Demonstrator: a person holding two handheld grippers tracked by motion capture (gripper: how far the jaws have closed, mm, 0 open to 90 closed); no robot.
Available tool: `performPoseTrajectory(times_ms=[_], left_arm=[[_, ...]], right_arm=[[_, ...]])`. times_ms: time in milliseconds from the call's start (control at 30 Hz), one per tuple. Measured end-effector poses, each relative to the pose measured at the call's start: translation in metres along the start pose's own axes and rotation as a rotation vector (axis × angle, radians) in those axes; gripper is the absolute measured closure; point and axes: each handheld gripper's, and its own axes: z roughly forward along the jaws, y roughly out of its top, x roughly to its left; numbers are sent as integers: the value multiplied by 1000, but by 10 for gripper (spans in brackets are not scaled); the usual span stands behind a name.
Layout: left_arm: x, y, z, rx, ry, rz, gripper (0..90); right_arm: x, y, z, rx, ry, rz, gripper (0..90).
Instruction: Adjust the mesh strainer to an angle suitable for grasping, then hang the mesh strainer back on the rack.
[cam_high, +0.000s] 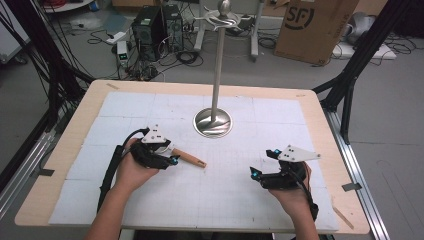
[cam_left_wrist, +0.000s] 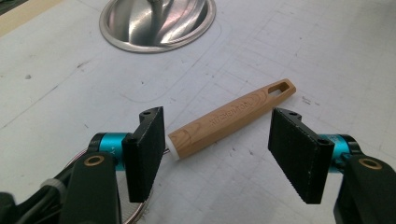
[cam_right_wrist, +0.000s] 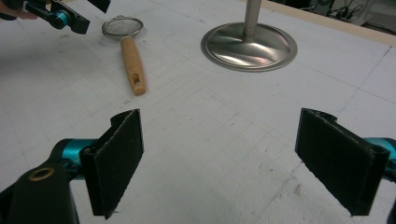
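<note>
A small strainer with a wooden handle (cam_high: 189, 158) lies flat on the white mat. In the left gripper view the handle (cam_left_wrist: 229, 119) runs away to the upper right, and its white collar sits close by the left pad (cam_left_wrist: 147, 149), apart from the right pad. My left gripper (cam_high: 172, 154) (cam_left_wrist: 222, 151) hovers over the strainer's head, open, gripping nothing. The right gripper view shows the mesh ring (cam_right_wrist: 122, 26) and handle (cam_right_wrist: 132, 63) at upper left. My right gripper (cam_high: 261, 162) (cam_right_wrist: 233, 163) stands open over bare mat on the right side.
A metal stand with a round base (cam_high: 213, 123) and a tall pole (cam_high: 218, 65) rises at the mat's far middle. The wooden table edge (cam_high: 320, 125) frames the mat. On the floor beyond are a cardboard box (cam_high: 312, 25) and computer towers (cam_high: 150, 30).
</note>
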Motion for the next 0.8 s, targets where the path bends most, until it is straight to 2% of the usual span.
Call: performPoseTrajectory(times_ms=[200, 433, 800], left_arm=[[3, 1, -2, 7, 8, -3, 368], [7, 4, 2, 43, 5, 20, 368], [19, 5, 23, 124, -25, 24, 363]], right_arm=[[0, 0, 0, 1, 2, 0, 142], [0, 0, 0, 1, 1, -4, 143], [-2, -1, -3, -8, 4, 3, 143]])
